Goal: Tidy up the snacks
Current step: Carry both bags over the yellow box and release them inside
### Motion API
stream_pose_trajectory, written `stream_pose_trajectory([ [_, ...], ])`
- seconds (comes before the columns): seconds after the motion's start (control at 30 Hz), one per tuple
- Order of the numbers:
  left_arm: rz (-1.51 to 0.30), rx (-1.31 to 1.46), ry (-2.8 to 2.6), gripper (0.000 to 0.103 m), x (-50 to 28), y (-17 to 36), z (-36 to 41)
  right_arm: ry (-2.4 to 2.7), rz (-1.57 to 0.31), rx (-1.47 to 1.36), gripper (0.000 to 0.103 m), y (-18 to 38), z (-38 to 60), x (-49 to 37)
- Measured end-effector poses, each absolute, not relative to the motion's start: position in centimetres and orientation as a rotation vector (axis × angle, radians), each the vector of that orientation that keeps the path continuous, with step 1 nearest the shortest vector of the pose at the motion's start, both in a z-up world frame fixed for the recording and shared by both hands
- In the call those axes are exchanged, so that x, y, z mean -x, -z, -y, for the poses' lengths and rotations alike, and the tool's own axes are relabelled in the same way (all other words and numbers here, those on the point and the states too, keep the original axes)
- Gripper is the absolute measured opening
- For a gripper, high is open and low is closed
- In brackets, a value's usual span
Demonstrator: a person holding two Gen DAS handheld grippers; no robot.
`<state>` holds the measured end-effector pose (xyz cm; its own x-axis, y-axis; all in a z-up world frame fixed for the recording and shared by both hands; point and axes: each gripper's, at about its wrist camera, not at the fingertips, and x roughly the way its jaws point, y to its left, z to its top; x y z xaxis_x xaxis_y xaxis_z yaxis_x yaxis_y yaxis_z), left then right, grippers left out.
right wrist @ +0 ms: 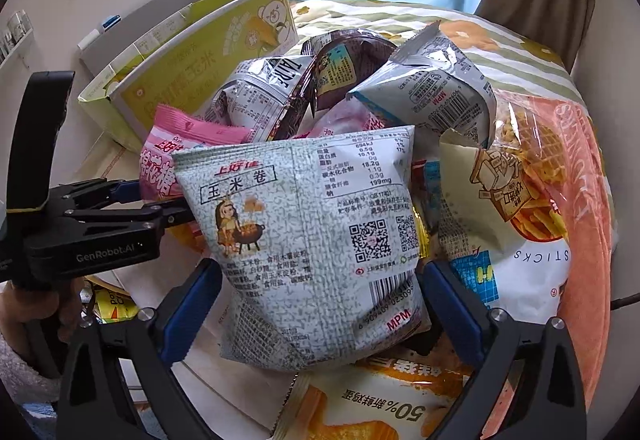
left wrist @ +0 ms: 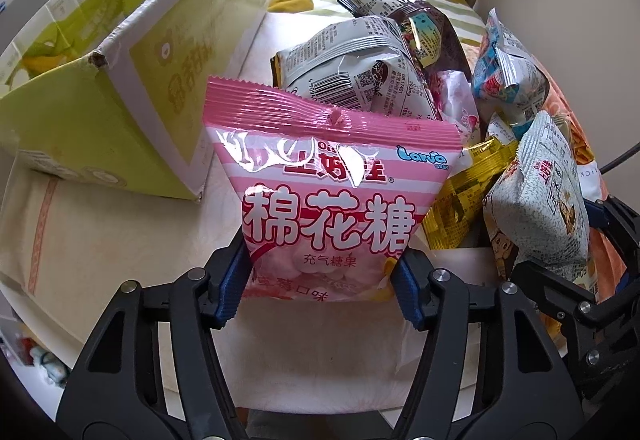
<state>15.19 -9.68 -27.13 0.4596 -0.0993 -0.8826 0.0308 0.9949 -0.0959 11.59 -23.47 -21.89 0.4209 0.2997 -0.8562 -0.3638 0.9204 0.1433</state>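
My left gripper (left wrist: pixel 320 282) is shut on a pink marshmallow bag (left wrist: pixel 328 195), held upright above the pale surface, just right of an open green cardboard box (left wrist: pixel 100 91). My right gripper (right wrist: pixel 320 304) is shut on a pale speckled corn-roll bag (right wrist: pixel 308 232), which also shows at the right of the left wrist view (left wrist: pixel 540 199). The pink bag (right wrist: pixel 160 167) and the left gripper (right wrist: pixel 132 195) show at the left of the right wrist view, with the box (right wrist: pixel 192 63) behind them.
A heap of snack bags (left wrist: pixel 360 55) lies behind both held bags. An orange potato-sticks bag (right wrist: pixel 552 179) lies at the right, another orange bag (right wrist: pixel 380 408) below. A flowered bedspread (right wrist: pixel 500 35) and curtains lie beyond.
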Motion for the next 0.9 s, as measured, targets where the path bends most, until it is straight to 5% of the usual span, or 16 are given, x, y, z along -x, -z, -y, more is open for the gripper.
stream_pose_trajectory([
  [0.3,-1.071,0.005,0.071,0.059,-14.5,26.3,10.6,-0.422,-1.059,0.103,0.067,21.9,23.4,-11.4],
  [0.9,-0.925,0.037,0.066,0.059,-11.7,17.3,9.7,-0.413,-0.964,0.028,0.064,14.4,23.6,-10.3],
])
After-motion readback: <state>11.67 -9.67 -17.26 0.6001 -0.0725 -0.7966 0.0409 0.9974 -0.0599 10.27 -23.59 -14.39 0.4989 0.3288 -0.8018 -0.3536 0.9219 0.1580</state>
